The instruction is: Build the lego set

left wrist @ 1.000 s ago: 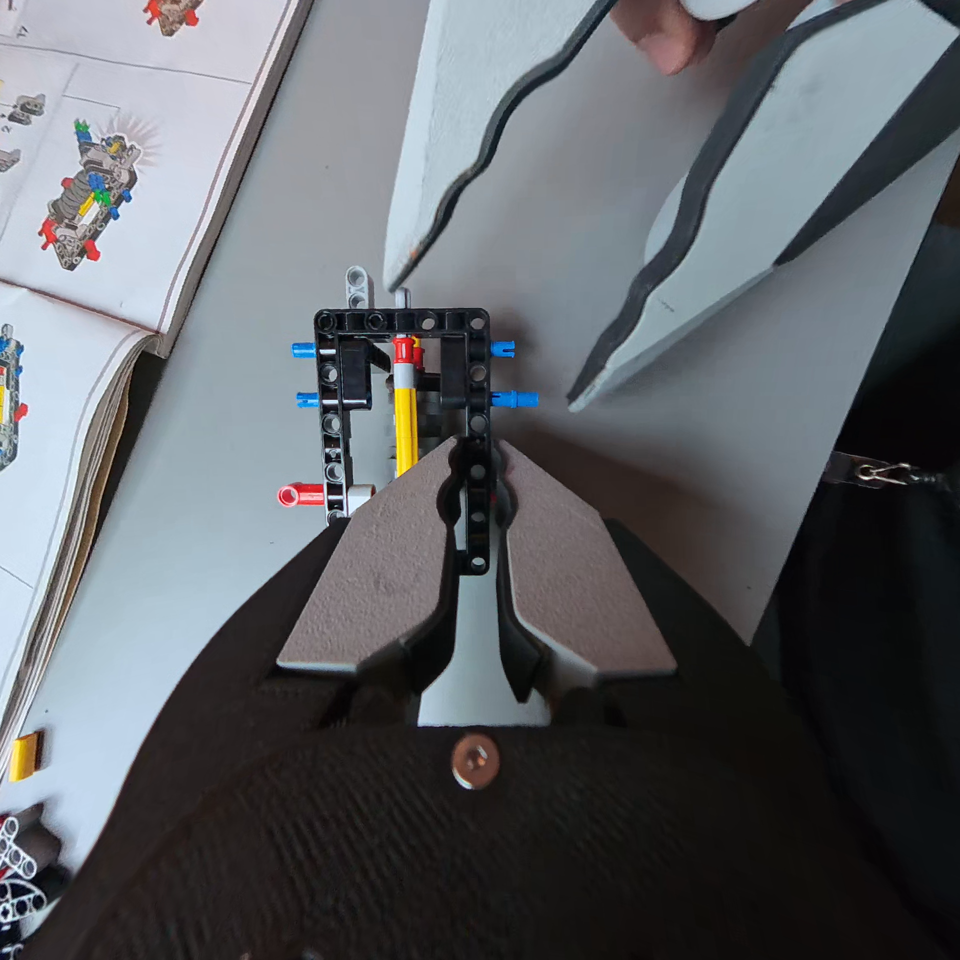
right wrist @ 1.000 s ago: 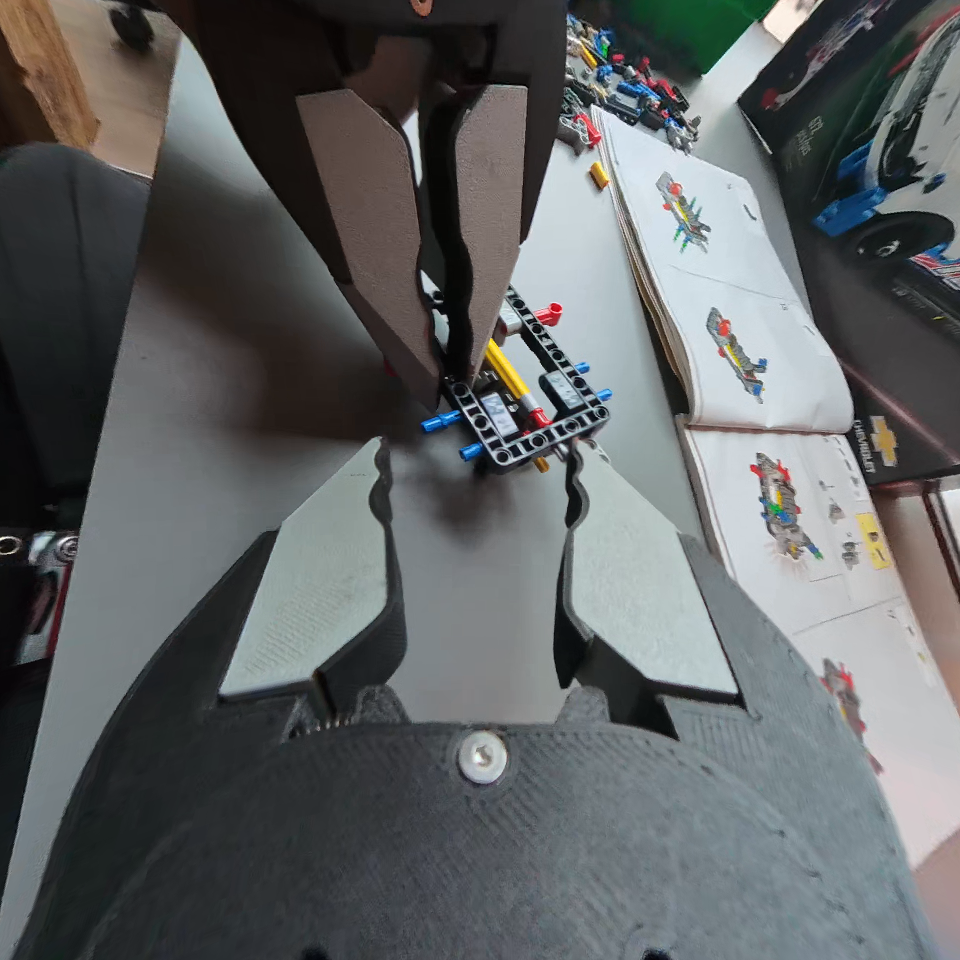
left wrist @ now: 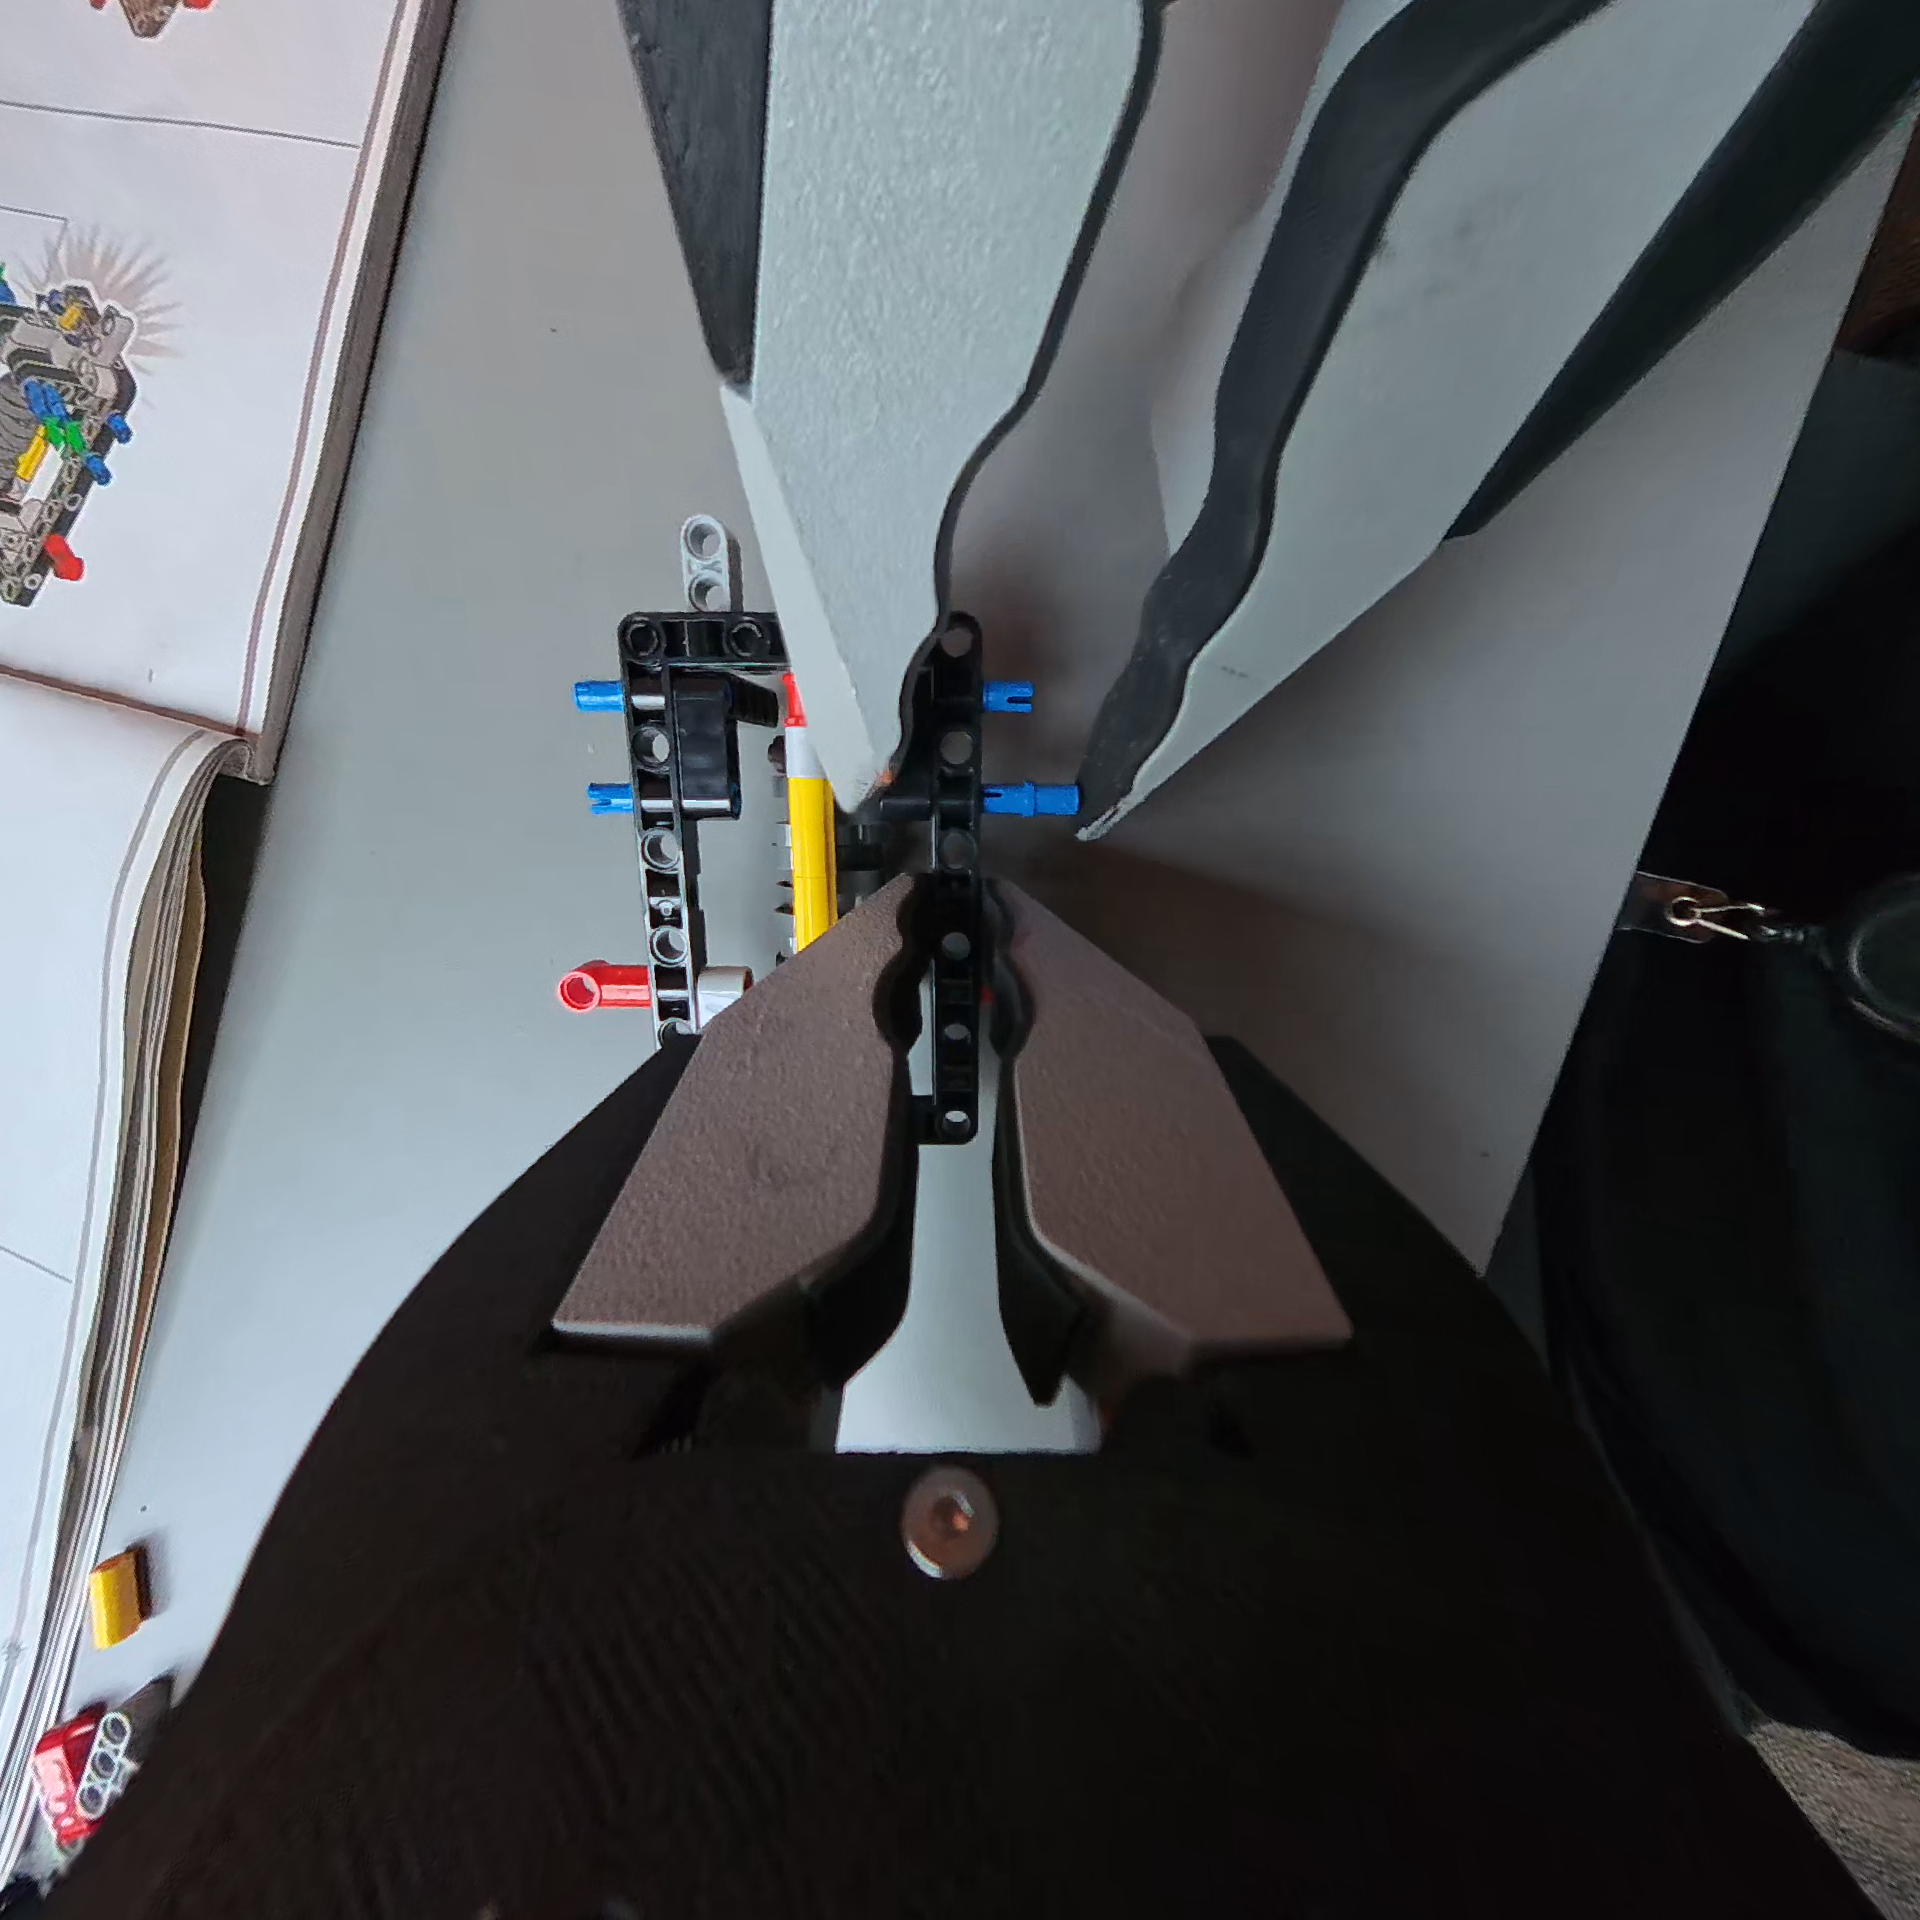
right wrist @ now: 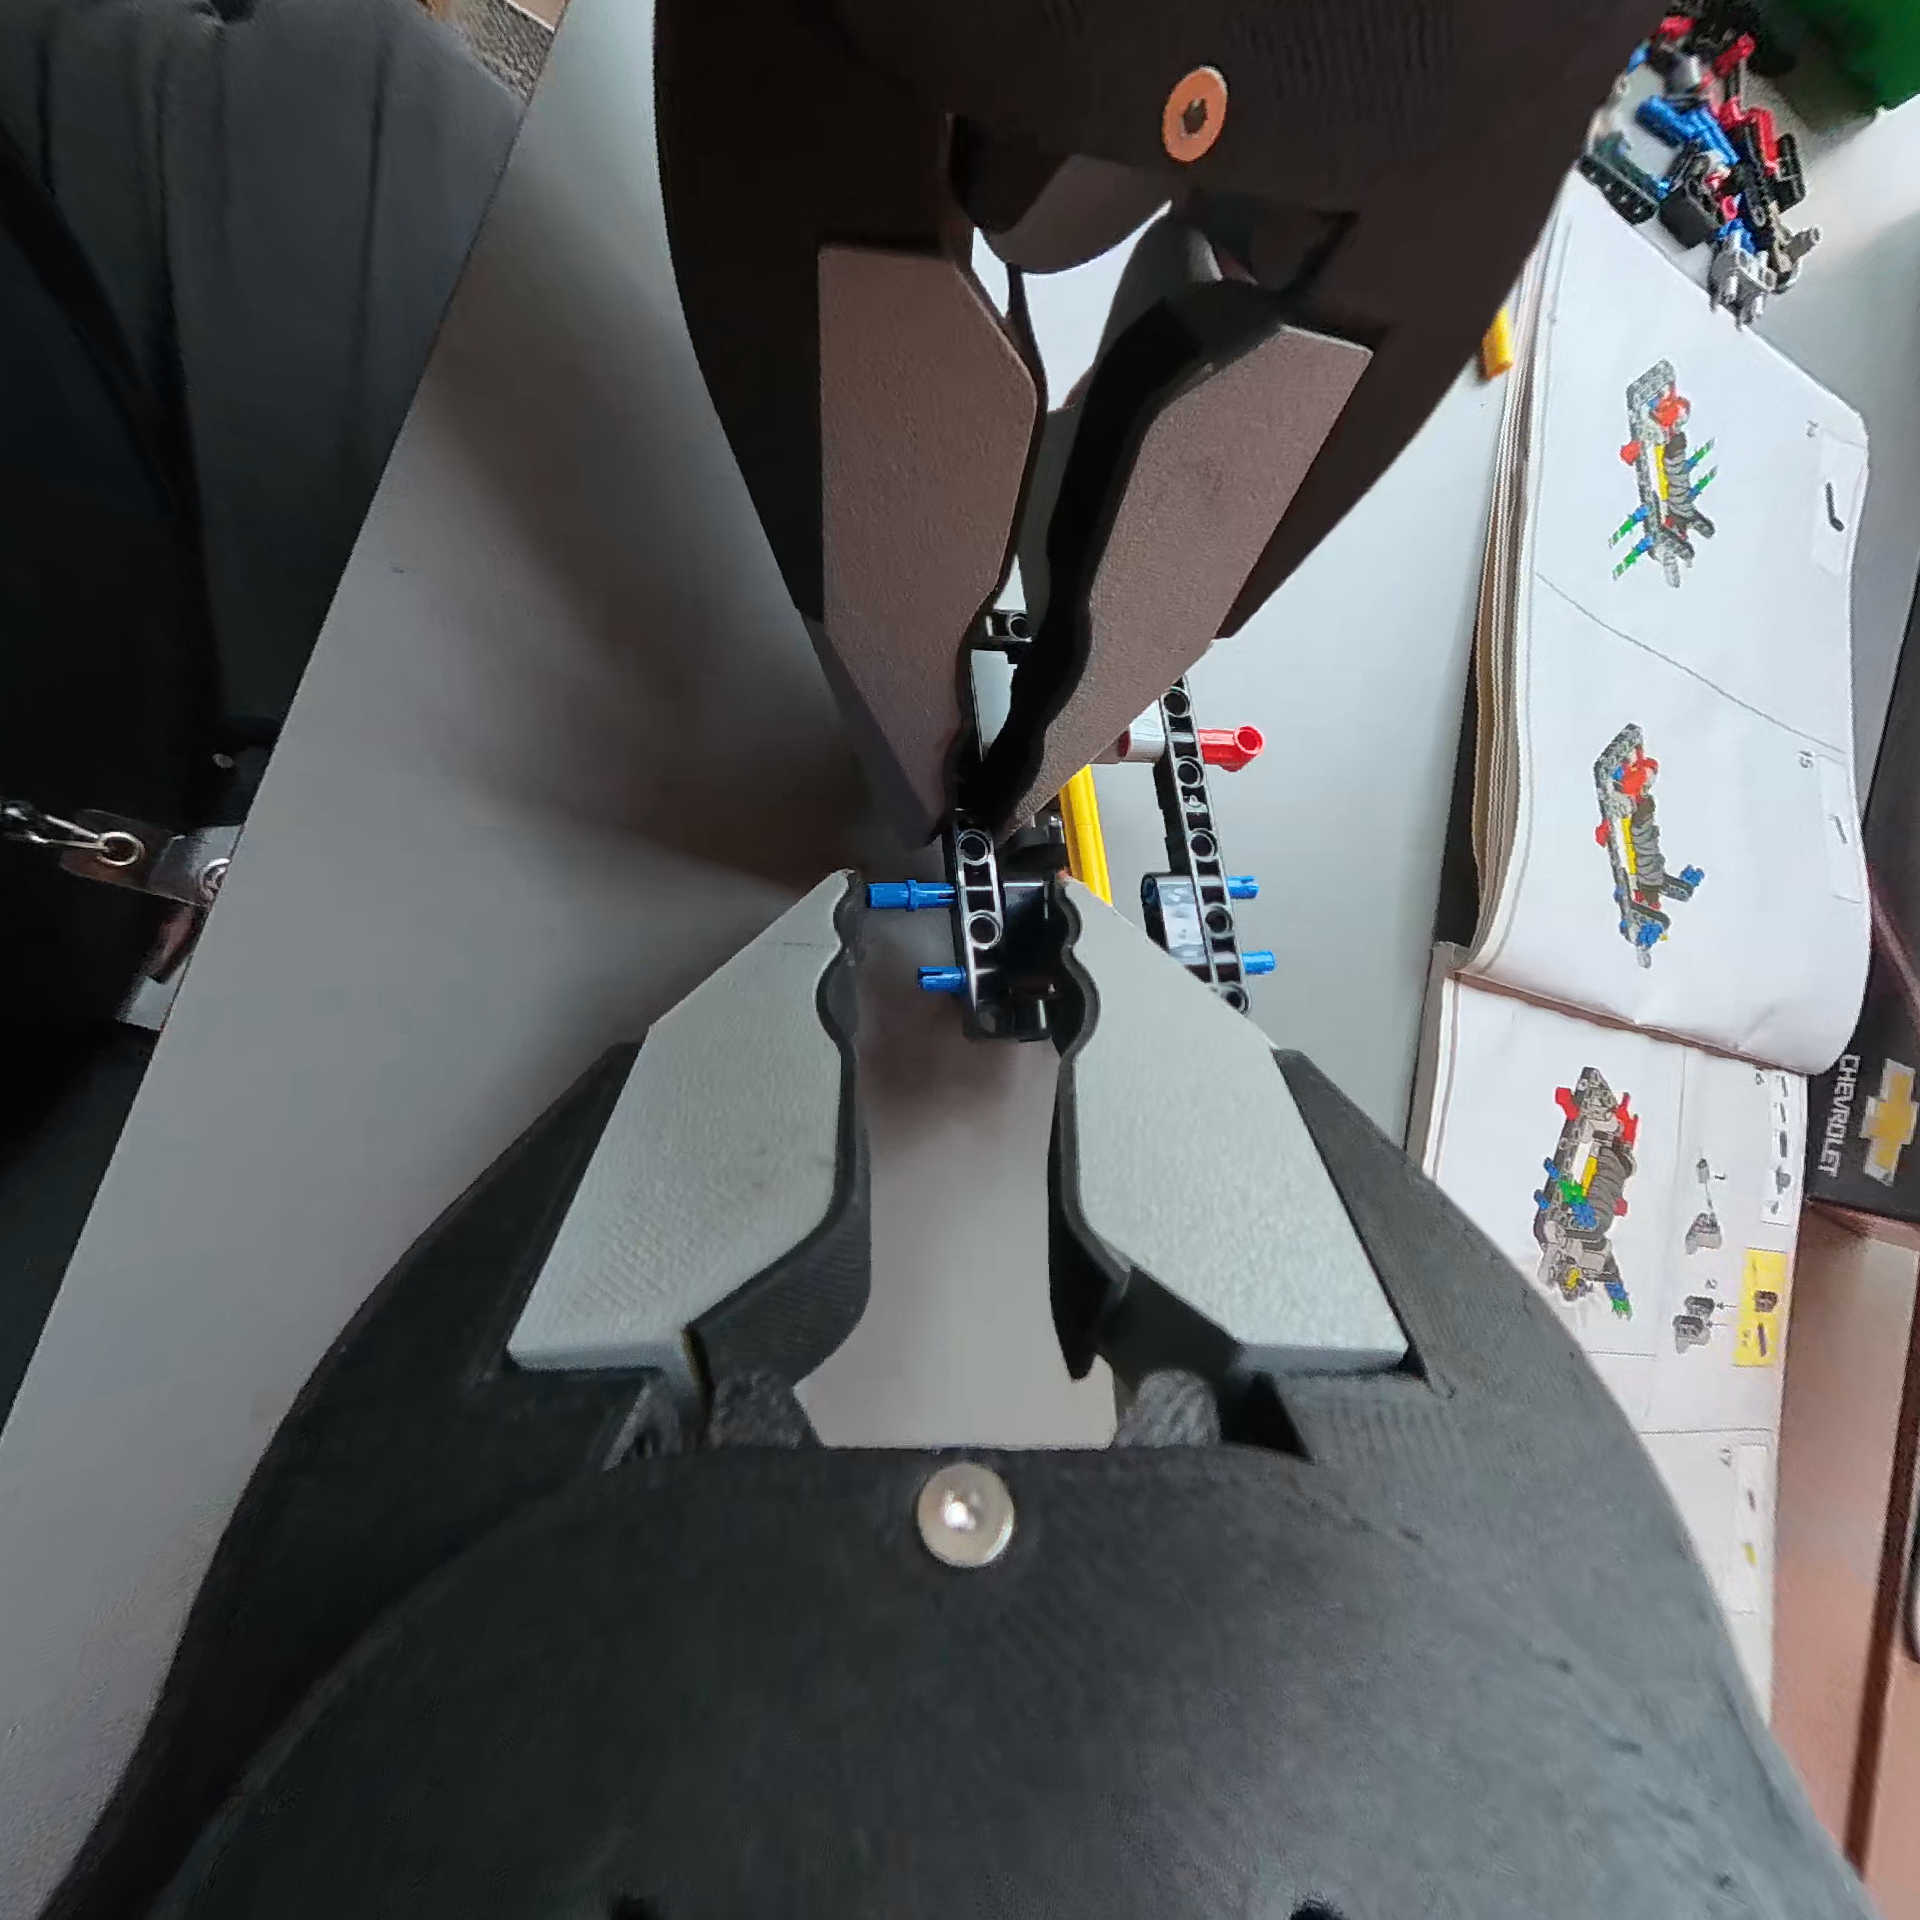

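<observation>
My left gripper (left wrist: 951, 914) is clamped on the black frame (left wrist: 956, 748); my right gripper (right wrist: 961, 904) stands apart around its far beam. Next I should close on the blue pin (right wrist: 909, 894), I think.

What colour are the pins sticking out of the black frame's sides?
Blue pins, clearest in the left wrist view; one red.

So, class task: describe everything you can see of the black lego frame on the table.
The black lego frame is a plastic rectangle of holed beams lying flat on the grey table. Blue pins and a red pin stick out sideways; a yellow rod runs inside. The left hand-held gripper pinches one long side; the right hand-held gripper straddles it, open.
</observation>
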The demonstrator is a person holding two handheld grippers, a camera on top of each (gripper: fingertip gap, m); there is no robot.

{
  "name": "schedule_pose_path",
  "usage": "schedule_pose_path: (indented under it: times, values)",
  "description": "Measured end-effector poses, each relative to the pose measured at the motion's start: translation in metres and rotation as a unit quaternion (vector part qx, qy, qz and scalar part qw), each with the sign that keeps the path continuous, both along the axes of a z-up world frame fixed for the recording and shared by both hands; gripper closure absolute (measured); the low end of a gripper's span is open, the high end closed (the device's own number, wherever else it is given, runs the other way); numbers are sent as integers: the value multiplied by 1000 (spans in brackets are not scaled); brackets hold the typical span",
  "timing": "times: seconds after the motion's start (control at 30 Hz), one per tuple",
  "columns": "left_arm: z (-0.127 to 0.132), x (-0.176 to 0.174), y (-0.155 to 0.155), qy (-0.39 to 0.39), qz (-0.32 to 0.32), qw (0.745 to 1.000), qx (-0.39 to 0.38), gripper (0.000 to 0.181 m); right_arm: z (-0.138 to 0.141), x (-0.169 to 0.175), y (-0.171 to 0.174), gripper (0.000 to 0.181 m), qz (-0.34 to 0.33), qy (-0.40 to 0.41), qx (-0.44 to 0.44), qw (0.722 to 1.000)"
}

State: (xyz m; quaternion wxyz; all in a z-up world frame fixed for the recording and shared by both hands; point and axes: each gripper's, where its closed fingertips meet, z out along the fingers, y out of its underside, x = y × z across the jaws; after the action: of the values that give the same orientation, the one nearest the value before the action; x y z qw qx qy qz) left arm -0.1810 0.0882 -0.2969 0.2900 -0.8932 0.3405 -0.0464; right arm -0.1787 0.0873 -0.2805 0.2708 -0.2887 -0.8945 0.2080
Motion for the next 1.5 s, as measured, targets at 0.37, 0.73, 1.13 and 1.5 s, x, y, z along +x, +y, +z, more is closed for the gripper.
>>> schedule_pose_path:
  times: [0.37,0.73,1.13,1.5]
  values:
    - [0,-1,0,-6,3,1000,0,175,2,-1,2,147,-13,-3,-31,999]
    - [0,0,0,-3,3,1000,2,175,4,2,2,151,-12,-7,-39,999]
    - [3,3,0,2,-5,1000,11,175,5,6,1,152,17,-32,-68,997]
    - [4,5,-1,-28,8,1000,9,175,5,7,-1,153,14,-25,-94,995]
